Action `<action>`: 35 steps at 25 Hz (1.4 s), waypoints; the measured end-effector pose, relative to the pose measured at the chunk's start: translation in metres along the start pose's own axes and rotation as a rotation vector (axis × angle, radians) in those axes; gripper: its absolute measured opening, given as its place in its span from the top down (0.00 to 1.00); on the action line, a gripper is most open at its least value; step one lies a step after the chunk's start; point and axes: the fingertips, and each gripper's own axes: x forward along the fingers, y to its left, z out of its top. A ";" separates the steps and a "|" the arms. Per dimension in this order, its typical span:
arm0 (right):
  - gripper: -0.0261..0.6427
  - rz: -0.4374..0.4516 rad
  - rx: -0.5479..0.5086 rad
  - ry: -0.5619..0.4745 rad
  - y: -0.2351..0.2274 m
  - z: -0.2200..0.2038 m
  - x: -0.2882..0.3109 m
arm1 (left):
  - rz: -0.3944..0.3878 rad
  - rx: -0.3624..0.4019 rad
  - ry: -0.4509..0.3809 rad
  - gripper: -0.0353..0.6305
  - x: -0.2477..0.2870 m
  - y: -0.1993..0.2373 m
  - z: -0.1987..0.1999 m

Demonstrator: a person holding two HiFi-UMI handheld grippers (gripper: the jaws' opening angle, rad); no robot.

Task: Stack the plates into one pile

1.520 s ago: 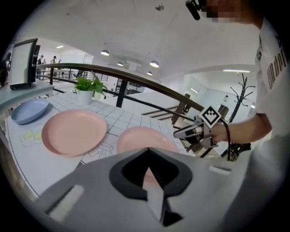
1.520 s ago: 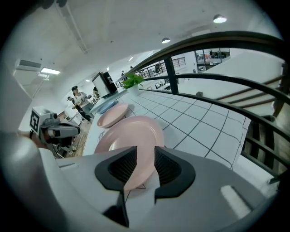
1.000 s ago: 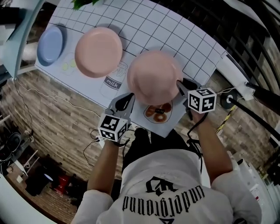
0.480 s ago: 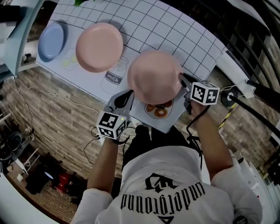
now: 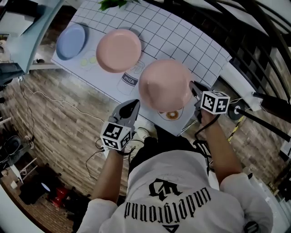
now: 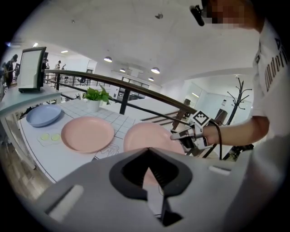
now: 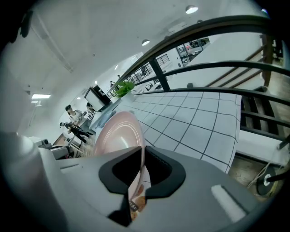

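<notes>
Right tongs (image 7: 139, 152): the jaws have just been closing and now pinch the right-hand rim of a pink plate; the rim runs straight through the gap between them, pressed from both sides
Left tongs (image 5: 132, 107): jaws drawn together with nothing between them; they hang just off the table's near edge, pointing at the held plate's left side but not touching it
Held pink plate (image 5: 165, 84): gripped by the right tongs only, above the table's near edge towards its right end; it looks raised off the mat and tipped, and it covers the top of a doughnut drawing (image 5: 172, 115)
Second pink plate (image 5: 119, 50): flat on the mat around the middle of the table, apart from the held plate; a milk drawing (image 5: 129, 81) lies between the two, by the near edge
Blue plate (image 5: 71, 35): flat at the table's left end, just beside the second pink plate and well apart from the held one
Table (image 5: 207, 45): covered by a white mat with a dark grid
Potted plant (image 5: 113, 3): green leaves at the table's far edge, behind the second pink plate
</notes>
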 end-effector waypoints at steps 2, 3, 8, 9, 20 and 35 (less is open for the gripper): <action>0.92 0.013 -0.018 -0.022 0.021 0.004 -0.011 | 0.012 0.023 -0.025 0.87 -0.020 -0.001 0.004; 0.92 0.022 -0.024 -0.033 0.032 0.005 -0.017 | 0.024 0.033 -0.043 0.87 -0.031 -0.001 0.008; 0.92 0.072 -0.071 -0.076 0.097 0.004 -0.043 | 0.076 0.062 -0.139 0.87 -0.099 0.002 0.024; 0.92 0.082 -0.087 -0.087 0.111 0.004 -0.047 | 0.086 0.066 -0.157 0.87 -0.114 0.003 0.026; 0.92 0.175 -0.245 -0.182 0.270 -0.016 -0.083 | 0.175 0.108 -0.345 0.87 -0.265 0.010 0.032; 0.92 0.219 -0.305 -0.205 0.377 -0.061 -0.087 | 0.242 0.130 -0.374 0.87 -0.390 0.034 -0.007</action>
